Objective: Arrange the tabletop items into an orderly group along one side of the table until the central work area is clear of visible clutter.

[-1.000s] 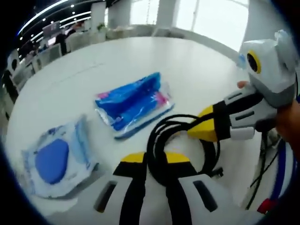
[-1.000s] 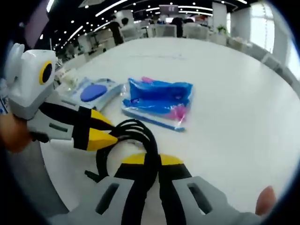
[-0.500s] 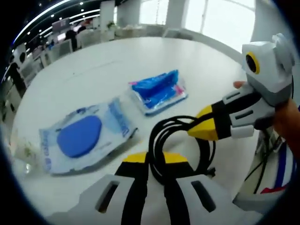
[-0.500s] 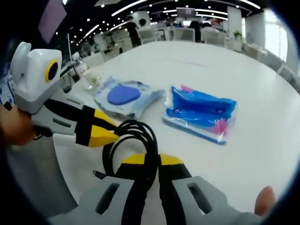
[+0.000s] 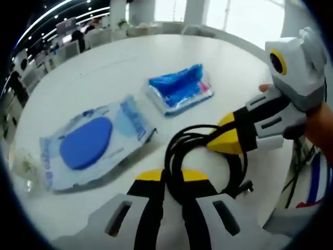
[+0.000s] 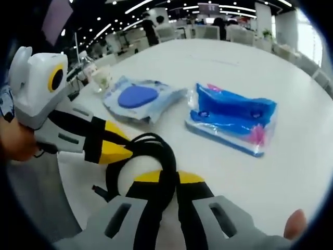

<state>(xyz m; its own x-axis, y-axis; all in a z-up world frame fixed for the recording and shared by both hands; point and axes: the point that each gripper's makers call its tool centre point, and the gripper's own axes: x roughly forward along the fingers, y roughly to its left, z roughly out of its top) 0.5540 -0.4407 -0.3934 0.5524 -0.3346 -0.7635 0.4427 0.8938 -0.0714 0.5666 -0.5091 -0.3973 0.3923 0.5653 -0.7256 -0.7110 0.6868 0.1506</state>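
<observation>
**Both grippers pinch the cable coil**

Left to right in the left gripper view: flat pouch with blue oval (image 5: 86,143), blue packet (image 5: 179,89), then black cable (image 5: 203,156) coiled near the table (image 5: 104,67) edge. Left gripper (image 5: 173,179) is clamped on the cable; right gripper (image 5: 221,141) pinches the same loop (both jaws closed). Step looks like carrying the cable aside; next, set it beside the packets. White round table, open office with ceiling lights behind.

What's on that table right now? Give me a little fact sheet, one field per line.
Surface: round white table
Held item: coiled black cable, gripped on both sides
Left gripper: jaws shut on the cable
Right gripper: jaws shut on the cable
Nearby: clear packet with a blue oval pad
Farther: blue plastic packet
Packets: lying apart, flat
</observation>
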